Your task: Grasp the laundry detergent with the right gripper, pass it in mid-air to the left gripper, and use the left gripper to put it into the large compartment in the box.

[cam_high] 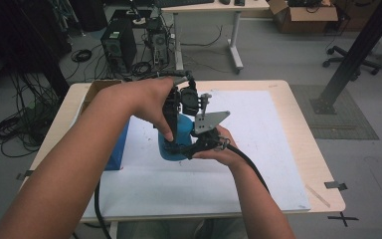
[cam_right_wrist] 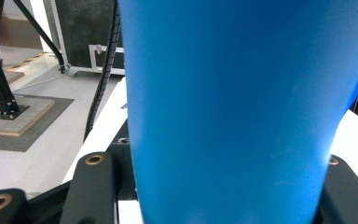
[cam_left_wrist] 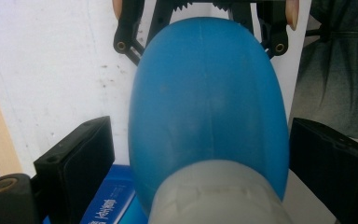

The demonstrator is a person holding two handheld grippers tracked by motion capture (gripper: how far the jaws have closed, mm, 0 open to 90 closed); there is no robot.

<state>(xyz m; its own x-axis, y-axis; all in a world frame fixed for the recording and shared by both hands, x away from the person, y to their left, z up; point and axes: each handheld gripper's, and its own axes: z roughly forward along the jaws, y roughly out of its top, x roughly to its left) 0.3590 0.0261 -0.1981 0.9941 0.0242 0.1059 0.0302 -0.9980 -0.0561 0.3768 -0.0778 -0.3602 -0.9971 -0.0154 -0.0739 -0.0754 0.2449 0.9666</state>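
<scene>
On the blue box (cam_left_wrist: 107, 200) under your left gripper (cam_left_wrist: 200, 154) there is white printing, too small to read. The blue bottle (cam_high: 179, 137) is smooth and matte, with a rounded body and a grey cap (cam_left_wrist: 219, 193). It stands at the middle of the white mat (cam_high: 258, 149), at 3 o'clock from the box. Your right gripper (cam_right_wrist: 214, 186) grasps its body; the left jaws stand apart around it, not pressing.
</scene>
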